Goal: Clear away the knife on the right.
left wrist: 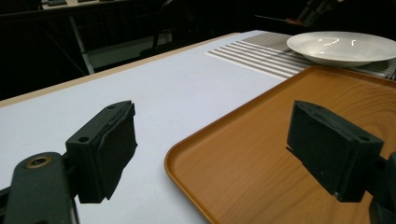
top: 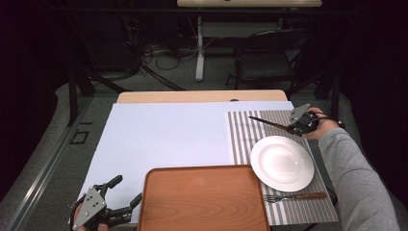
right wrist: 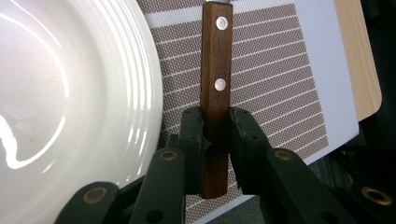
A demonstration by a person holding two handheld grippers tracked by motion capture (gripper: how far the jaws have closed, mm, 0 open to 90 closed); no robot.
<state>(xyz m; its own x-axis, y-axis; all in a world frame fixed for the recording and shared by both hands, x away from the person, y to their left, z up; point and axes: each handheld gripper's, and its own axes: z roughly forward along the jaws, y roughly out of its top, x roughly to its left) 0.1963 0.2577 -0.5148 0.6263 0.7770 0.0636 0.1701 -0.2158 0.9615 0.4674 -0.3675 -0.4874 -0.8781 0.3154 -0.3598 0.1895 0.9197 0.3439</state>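
The right gripper (top: 294, 126) has its jaws clamped on the wooden handle of a table knife (right wrist: 216, 100); in the right gripper view the two black pads press the brown, riveted handle from either side near its butt end. From above, the knife is held over the far part of the striped placemat (top: 245, 137), blade pointing left, just beyond the white plate (top: 282, 162) and apart from it. I can't tell whether the blade tip touches the mat or hangs just above it.

It looks like a place setting being laid. The plate sits in the middle of the placemat, and a fork (top: 293, 196) with a matching wooden handle already lies on the mat along the plate's near edge. The knife, to my eye, is meant to lie beside the plate as well, probably on the side opposite the fork, which would explain why it is carried level and gripped at the handle's end: the blade stays free and it can be laid flat without the jaws fouling the plate's rim.

The left gripper (top: 122, 199) waits at the near left corner of the counter (top: 163, 130), jaws wide apart with nothing between them, the pads standing either side of the corner of the orange-brown wooden tray (left wrist: 261, 158) without touching it. The tray is bare, so I'd guess the tableware came off it.
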